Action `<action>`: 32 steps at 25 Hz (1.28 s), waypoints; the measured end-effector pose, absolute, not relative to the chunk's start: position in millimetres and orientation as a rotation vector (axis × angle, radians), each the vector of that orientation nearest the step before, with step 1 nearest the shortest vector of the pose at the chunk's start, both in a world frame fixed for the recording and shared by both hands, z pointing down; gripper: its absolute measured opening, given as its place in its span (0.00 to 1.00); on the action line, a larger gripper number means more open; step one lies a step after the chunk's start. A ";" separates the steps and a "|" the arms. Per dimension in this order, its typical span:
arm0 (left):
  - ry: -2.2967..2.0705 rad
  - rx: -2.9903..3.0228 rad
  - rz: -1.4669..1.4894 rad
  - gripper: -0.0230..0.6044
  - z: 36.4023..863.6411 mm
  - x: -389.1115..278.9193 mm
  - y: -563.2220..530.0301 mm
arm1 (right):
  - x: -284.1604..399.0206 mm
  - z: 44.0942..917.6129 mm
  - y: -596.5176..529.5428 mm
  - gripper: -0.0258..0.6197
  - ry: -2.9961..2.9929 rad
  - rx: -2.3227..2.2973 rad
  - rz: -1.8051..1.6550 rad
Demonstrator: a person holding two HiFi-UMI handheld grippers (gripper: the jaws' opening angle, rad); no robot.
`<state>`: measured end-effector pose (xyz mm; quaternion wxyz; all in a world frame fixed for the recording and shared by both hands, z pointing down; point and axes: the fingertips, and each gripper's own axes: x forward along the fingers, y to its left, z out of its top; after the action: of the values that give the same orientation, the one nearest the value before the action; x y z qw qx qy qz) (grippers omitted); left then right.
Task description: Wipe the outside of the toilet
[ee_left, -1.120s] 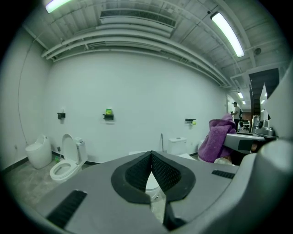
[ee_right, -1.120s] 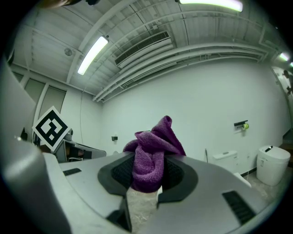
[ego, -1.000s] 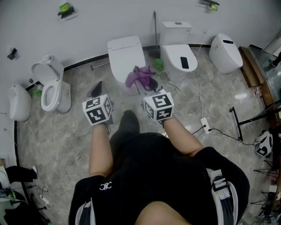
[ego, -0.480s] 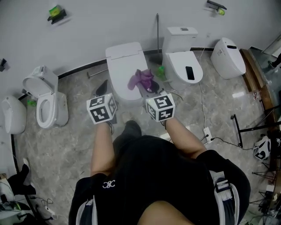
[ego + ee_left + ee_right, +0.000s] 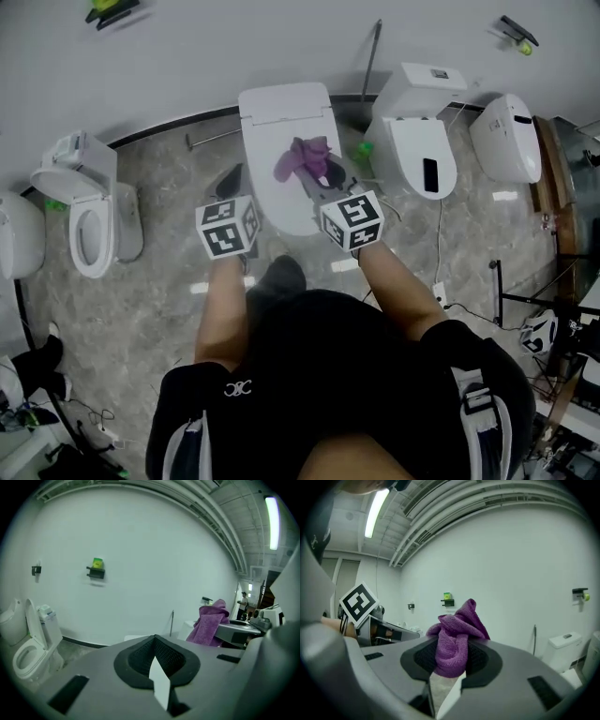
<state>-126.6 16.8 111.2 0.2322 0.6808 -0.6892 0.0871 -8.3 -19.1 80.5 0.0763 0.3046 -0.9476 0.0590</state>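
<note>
**Over the closed toilet, cloth clamped in the right tool**

Over the white toilet [image 5: 286,131] in the middle of the row, lid down, tank against the pale wall [image 5: 187,56]. Holds both tools out ahead, marker cubes side by side near the front of the bowl. Grips a purple cloth [image 5: 302,157] in the right tool [image 5: 323,178]. Seen in the right gripper view clenched on the bunched lower part, with loose folds puffed up above the pads. Carries the cloth above the lid, toward its right half in the head view; cannot tell from there whether it touches. Keeps the left tool [image 5: 231,176] clenched on nothing, pads met at the tips, beside the toilet's left flank and above the grey marbled floor [image 5: 159,281].

Around the spot:
- To the left, an open-lidded toilet [image 5: 84,211] with its seat showing.
- To the right, a second closed toilet [image 5: 422,150] with a dark flat thing on its lid.
- Beyond that, a rounded white unit [image 5: 506,136].
- Between the middle and right toilets, a thin rod [image 5: 372,56] leaning at the wall and a small green thing [image 5: 365,148] near the floor.
- High on the wall in the left gripper view, a dark holder [image 5: 96,571] with something green on it.
</note>
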 end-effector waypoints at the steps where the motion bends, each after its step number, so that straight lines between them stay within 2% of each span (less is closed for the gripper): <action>1: -1.882 1.863 0.242 0.03 116.8 -137.7 1.0 | -22.5 85.2 -36.9 0.22 -2.836 0.898 0.194; 9: -1.855 1.751 0.264 0.04 174.7 -218.7 -101.7 | -109.1 137.4 -157.3 0.22 -2.753 0.823 0.227; 17: -1.868 1.662 0.231 0.03 232.7 -280.3 -150.7 | -185.8 219.3 -229.3 0.22 -2.649 0.649 0.154; 32: -1.908 1.518 0.250 0.04 404.9 -354.2 -217.9 | -301.5 433.9 -373.8 0.22 -2.564 0.414 -0.008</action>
<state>-354.2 -217.9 404.9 0.3387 0.5828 -0.7325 0.0959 -301.5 -373.8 433.9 0.2686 0.1537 -0.9509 -0.0028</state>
